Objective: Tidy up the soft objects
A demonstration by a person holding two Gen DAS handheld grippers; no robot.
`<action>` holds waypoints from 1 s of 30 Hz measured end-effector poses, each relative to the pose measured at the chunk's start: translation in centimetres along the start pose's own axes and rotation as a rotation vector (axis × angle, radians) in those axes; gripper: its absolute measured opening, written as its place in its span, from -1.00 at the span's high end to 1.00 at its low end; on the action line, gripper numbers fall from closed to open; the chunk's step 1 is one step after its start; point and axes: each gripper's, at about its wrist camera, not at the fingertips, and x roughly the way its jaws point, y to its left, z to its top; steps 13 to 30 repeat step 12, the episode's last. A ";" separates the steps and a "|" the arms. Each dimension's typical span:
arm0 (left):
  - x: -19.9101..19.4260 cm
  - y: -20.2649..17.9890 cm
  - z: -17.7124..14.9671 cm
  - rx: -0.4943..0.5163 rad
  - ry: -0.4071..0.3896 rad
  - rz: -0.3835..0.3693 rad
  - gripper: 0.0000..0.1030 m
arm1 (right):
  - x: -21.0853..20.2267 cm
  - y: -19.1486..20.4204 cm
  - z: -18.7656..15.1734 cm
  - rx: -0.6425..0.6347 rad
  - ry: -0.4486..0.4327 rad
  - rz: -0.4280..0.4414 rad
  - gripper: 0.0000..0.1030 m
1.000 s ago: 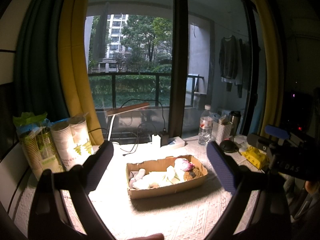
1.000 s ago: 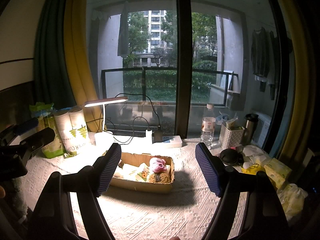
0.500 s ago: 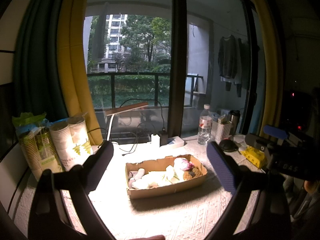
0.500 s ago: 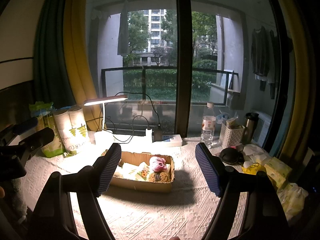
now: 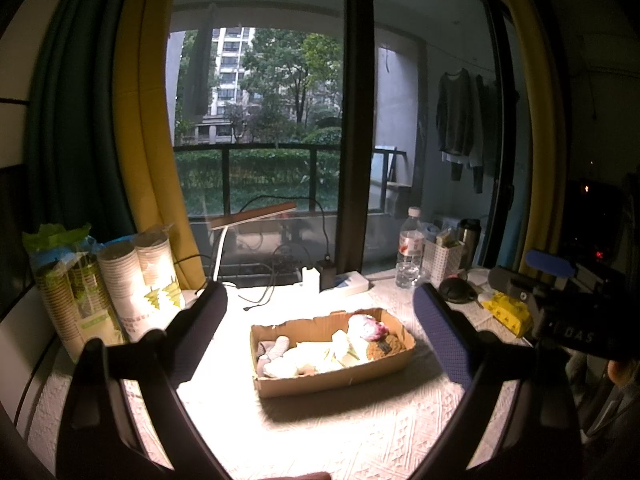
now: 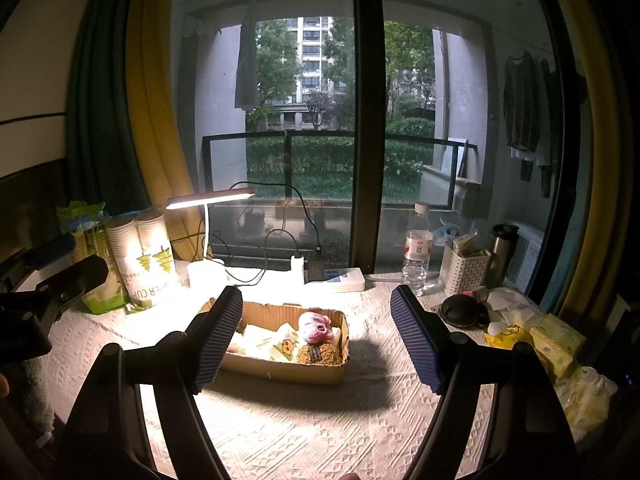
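Observation:
A shallow cardboard box (image 5: 340,380) (image 6: 280,372) sits mid-table under the lamp light. It holds several soft things: a pink plush (image 5: 366,326) (image 6: 316,326), a brown plush (image 5: 386,348) (image 6: 320,354), a grey sock-like piece (image 5: 274,348) and white and yellow packets (image 6: 276,340). My left gripper (image 5: 320,316) is open and empty, raised well short of the box. My right gripper (image 6: 316,318) is open and empty, also back from the box. The right gripper shows at the right edge of the left wrist view (image 5: 560,304); the left one at the left edge of the right wrist view (image 6: 48,292).
A white patterned cloth (image 6: 320,432) covers the table. Sleeves of paper cups (image 5: 132,284) (image 6: 148,256) stand at left. A desk lamp (image 6: 208,208), cables and a power strip (image 6: 340,278) lie behind the box. A water bottle (image 6: 418,248), white basket (image 6: 464,268), flask and tissue packs (image 6: 552,340) are at right.
Both views have barely shifted. The box and its contents have not moved, and both grippers stay open.

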 end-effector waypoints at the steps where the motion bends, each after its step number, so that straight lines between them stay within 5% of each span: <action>1: 0.0 0.0 0.0 0.000 0.001 -0.001 -0.85 | 0.0 0.0 0.0 0.000 0.000 0.000 -0.54; 30: 1.0 -0.1 -0.2 0.001 0.007 -0.023 -0.85 | 1.2 -0.7 -0.6 0.004 0.015 -0.002 -0.54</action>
